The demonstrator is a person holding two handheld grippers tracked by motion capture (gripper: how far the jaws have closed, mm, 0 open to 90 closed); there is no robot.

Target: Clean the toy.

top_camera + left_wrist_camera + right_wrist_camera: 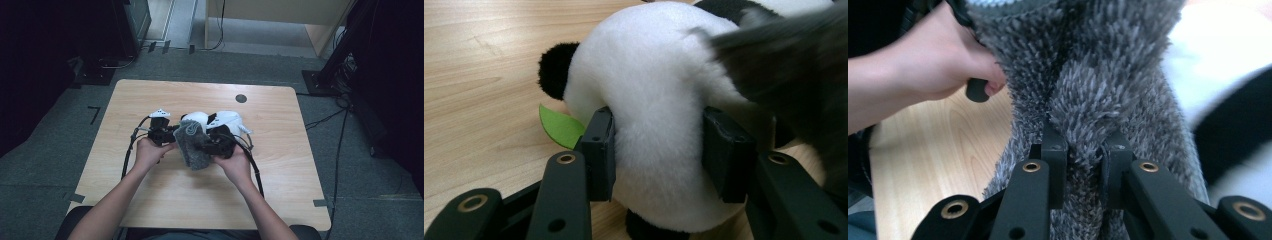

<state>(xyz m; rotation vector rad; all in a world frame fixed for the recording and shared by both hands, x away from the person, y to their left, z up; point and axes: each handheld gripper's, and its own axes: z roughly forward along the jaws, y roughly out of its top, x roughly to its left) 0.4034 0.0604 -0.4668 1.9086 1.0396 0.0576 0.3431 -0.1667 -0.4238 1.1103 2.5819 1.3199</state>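
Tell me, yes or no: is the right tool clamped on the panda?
No, the right tool pinches a fold of the grey shaggy cloth instead.

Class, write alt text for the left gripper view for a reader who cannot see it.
The left gripper squeezes the white body of a plush panda between its two black jaws on a wooden table. A green leaf pokes out beside the toy, and a shaggy grey cloth hangs at the right.

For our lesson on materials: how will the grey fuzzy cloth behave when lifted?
The grey cloth is probably floppy: it bunches into a fold between the right tool's jaws. Likely light, and its long pile should resist slipping.
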